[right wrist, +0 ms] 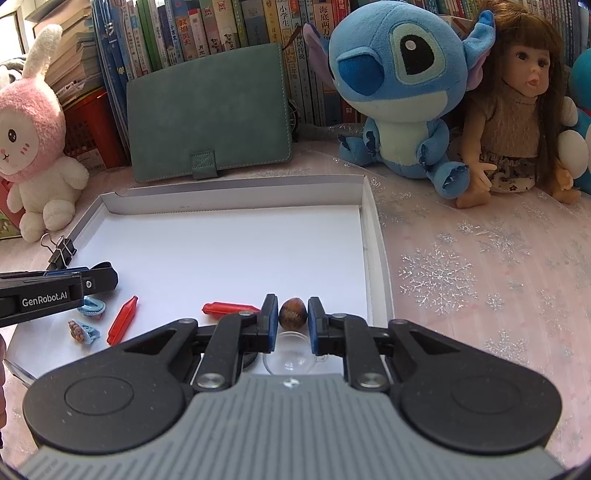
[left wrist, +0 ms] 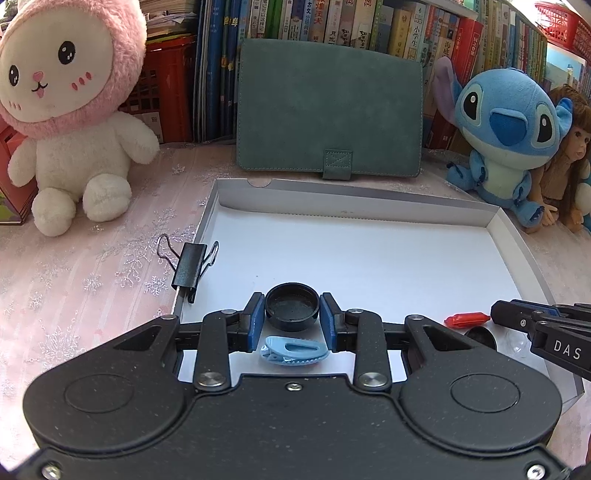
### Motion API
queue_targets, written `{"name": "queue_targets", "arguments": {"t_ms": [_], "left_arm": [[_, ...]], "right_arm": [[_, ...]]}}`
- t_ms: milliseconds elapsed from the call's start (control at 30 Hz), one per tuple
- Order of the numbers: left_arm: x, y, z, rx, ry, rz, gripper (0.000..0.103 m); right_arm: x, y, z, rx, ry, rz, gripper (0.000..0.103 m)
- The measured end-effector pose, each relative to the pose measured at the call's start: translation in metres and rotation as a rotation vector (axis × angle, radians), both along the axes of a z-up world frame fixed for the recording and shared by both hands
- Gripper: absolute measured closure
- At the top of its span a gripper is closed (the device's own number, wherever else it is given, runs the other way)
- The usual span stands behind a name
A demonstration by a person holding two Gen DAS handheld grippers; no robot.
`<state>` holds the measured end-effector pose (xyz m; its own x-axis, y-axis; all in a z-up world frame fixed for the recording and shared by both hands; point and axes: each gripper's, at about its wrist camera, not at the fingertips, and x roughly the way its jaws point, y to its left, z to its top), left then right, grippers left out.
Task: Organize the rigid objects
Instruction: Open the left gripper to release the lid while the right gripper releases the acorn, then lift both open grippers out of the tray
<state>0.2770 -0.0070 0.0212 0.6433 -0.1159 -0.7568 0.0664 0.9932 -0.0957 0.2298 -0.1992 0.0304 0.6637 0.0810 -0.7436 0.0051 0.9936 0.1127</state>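
Fingers of the left gripper (left wrist: 291,314) squeezed a round black cap (left wrist: 291,305) from both sides. It was held over the near part of the white tray (left wrist: 369,254). A light blue clip (left wrist: 293,350) lay in the tray, just under the cap. The right gripper (right wrist: 293,314) pinched a small brown bead (right wrist: 293,312) tight, near the tray's right wall. A clear suction cup (right wrist: 291,360) lay in the tray under it. Two red pegs (right wrist: 229,308) lay in the tray to the left of the bead. A black binder clip (left wrist: 190,264) sat on the tray's left wall. Behind the tray leaned a green case (left wrist: 328,110). A pink bunny (left wrist: 70,110) sat far left of the tray. A blue plush (left wrist: 513,125) and a doll (right wrist: 517,110) sat far right. Books (left wrist: 332,22) stood at the very back.
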Motion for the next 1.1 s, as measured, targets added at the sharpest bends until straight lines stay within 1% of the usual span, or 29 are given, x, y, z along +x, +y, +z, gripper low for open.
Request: {"name": "queue_targets", "arguments": {"t_ms": [133,200,267,300,367,400,433,467,500,533,567,667,733,900,1100], "left_arm": [[-0.001,-0.002,-0.002,0.012,-0.005,-0.001,0.073],[-0.003,-0.002,-0.002,0.008,-0.004,-0.004,0.068],[-0.005,-0.001,-0.001,-0.003,-0.005,-0.010,0.058],[-0.007,0.000,0.001,-0.005,-0.009,-0.010,0.057],[-0.012,0.001,0.004,-0.010,-0.017,-0.010,0.050],[-0.016,0.003,0.007,-0.014,-0.025,-0.011,0.048],[-0.021,0.004,0.010,-0.020,-0.036,-0.013,0.044],[-0.026,0.005,0.013,-0.024,-0.044,-0.018,0.037],[-0.031,0.006,0.016,-0.027,-0.053,-0.026,0.032],[-0.037,0.007,0.019,-0.026,-0.062,-0.034,0.024],[-0.043,0.007,0.022,-0.025,-0.072,-0.044,0.021],[-0.061,0.008,0.032,-0.026,-0.100,-0.075,0.020],[-0.075,0.010,0.039,-0.036,-0.120,-0.096,0.018],[-0.113,0.013,0.048,-0.054,-0.167,-0.137,0.015],[-0.160,0.016,0.046,-0.065,-0.185,-0.181,0.015]], "right_arm": [[-0.001,-0.001,-0.001,0.009,-0.004,-0.003,0.075],[-0.003,-0.001,0.000,0.010,-0.012,-0.002,0.075],[-0.007,-0.001,0.002,0.005,-0.023,0.002,0.066],[-0.009,-0.001,0.003,0.004,-0.031,0.005,0.058],[-0.015,-0.001,0.007,0.002,-0.050,0.013,0.058],[-0.018,-0.001,0.009,-0.002,-0.061,0.017,0.056],[-0.022,-0.001,0.011,-0.006,-0.072,0.021,0.052],[-0.027,-0.001,0.013,-0.010,-0.088,0.028,0.050],[-0.032,-0.001,0.016,-0.013,-0.102,0.034,0.046],[-0.037,-0.001,0.018,-0.018,-0.117,0.040,0.044],[-0.042,-0.001,0.021,-0.024,-0.131,0.046,0.042],[-0.059,0.000,0.028,-0.044,-0.174,0.069,0.036],[-0.070,0.002,0.032,-0.063,-0.205,0.083,0.029],[-0.104,0.005,0.039,-0.097,-0.276,0.132,0.018],[-0.144,0.014,0.038,-0.159,-0.323,0.196,0.016]]}}
